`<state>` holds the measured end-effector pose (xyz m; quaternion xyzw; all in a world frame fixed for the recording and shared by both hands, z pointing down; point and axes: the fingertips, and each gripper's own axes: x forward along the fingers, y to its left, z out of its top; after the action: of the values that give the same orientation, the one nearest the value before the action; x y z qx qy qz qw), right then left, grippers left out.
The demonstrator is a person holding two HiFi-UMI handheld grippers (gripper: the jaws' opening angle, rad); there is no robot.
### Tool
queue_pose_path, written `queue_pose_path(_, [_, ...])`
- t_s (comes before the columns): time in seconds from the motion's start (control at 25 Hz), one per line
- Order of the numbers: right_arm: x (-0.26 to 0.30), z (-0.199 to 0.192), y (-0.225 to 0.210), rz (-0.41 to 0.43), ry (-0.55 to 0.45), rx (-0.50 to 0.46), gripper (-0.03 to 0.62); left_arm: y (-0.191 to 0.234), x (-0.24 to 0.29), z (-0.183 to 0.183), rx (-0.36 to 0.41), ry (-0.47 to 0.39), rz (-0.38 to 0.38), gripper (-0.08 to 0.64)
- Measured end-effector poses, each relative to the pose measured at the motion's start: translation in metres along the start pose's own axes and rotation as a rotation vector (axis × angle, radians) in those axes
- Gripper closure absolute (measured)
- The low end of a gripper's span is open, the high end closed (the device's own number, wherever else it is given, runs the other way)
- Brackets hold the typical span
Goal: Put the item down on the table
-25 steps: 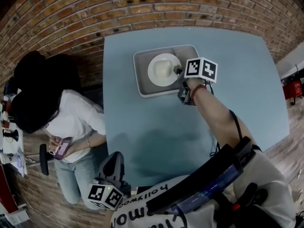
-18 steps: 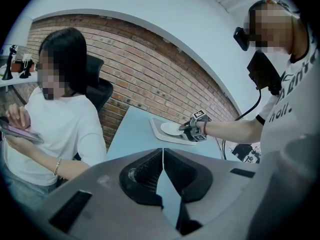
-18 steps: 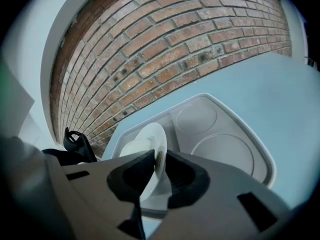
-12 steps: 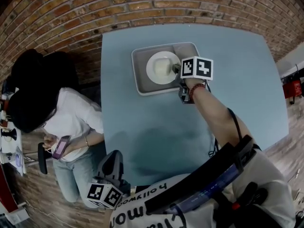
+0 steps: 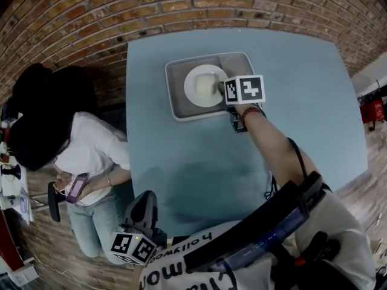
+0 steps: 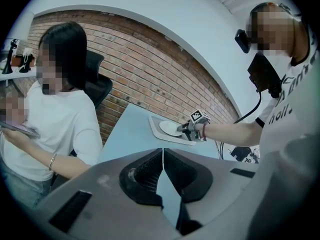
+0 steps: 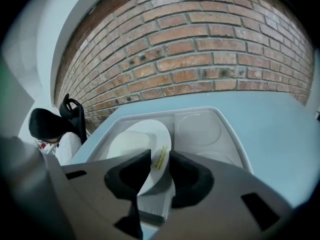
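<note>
A round white plate point(image 5: 202, 84) lies in the left part of a grey tray point(image 5: 181, 110) on the blue table point(image 5: 302, 101). My right gripper point(image 5: 222, 89) reaches to the plate's right rim. In the right gripper view the rim of the plate point(image 7: 135, 139), with a small yellow sticker, sits between the jaws of the right gripper point(image 7: 160, 159). Those jaws have just been opening and stand apart from the rim. My left gripper point(image 5: 144, 207) hangs low beside the table's near left corner, and in its own view the left gripper point(image 6: 161, 156) is shut on nothing.
A seated person point(image 5: 91, 150) in a white shirt holds a phone point(image 5: 78, 189) close to the table's left edge. A brick wall point(image 5: 181, 5) runs behind the table. The tray has round recesses point(image 7: 197, 129) on its right side. A cable runs along my right arm.
The right gripper's marker cube has rolled and shifted slightly left along the plate's rim. The plate stays flat in the tray. The left gripper has not moved.
</note>
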<state>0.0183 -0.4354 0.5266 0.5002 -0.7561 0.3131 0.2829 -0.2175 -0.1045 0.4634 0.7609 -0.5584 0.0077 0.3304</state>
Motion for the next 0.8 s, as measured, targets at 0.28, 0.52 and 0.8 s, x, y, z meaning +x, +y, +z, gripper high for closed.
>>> queue_pose_path(0.28, [0.0039, -0.0011, -0.0024, -0.028, 0.021, -0.027, 0.485, -0.0016, 0.0025, 0.0034, -0.006, -0.010, -0.009, 0.548])
queue_pose_path(0.52, [0.0072, -0.0041, -0.0018, -0.033, 0.050, -0.037, 0.480, 0.0016, 0.0022, 0.0017, -0.020, -0.013, -0.003, 0.548])
queue_pose_path(0.8, [0.0086, -0.0068, 0.0025, -0.063, 0.058, -0.100, 0.469, 0.0016, 0.0022, -0.0012, -0.024, -0.008, -0.005, 0.548])
